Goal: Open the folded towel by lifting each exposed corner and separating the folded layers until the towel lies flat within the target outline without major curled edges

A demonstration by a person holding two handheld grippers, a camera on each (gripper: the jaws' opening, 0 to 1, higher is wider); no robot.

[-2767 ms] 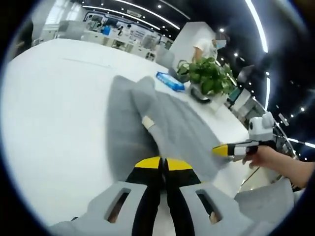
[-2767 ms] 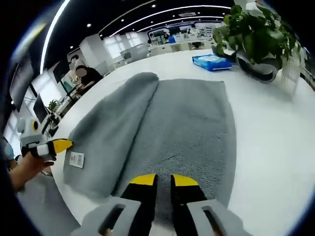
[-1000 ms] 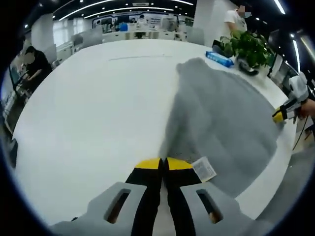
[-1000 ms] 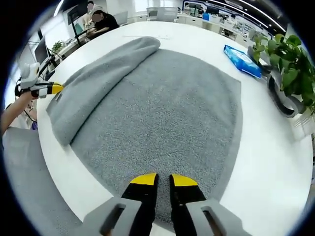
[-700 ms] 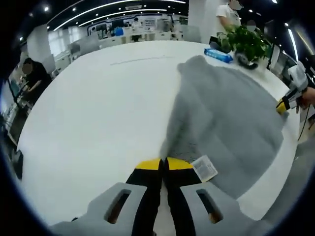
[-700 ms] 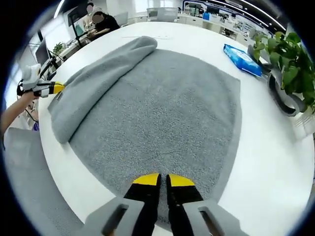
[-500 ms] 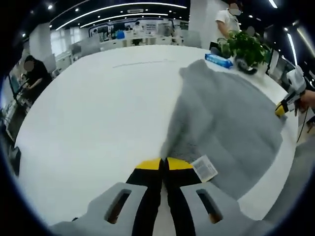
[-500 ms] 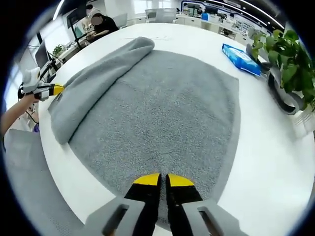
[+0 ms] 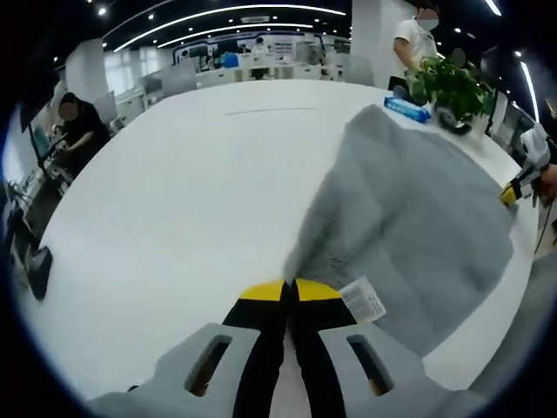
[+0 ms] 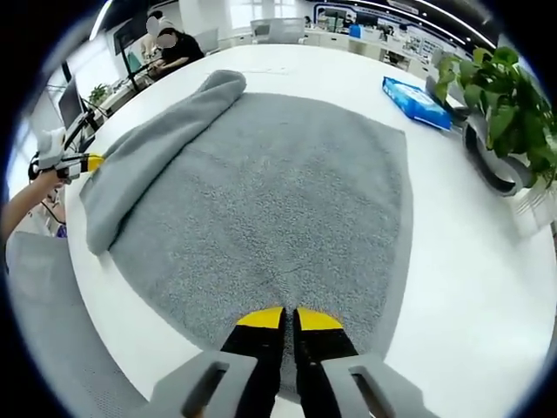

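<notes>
Lying spread on the white table, the grey towel, one long side folded over. Pinching its edges, jaws closed: left gripper beside the label, right gripper at the near hem. Risking, with uneven pulling, a slipped corner or a curled edge.

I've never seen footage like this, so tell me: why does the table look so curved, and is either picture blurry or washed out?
Fisheye lenses bend straight edges: in the right gripper view the white table bulges round, and the grey terry towel shows crisp pile. In the left gripper view the towel is smeared soft, and ceiling strip lights leave the tabletop bright and nearly featureless.
</notes>
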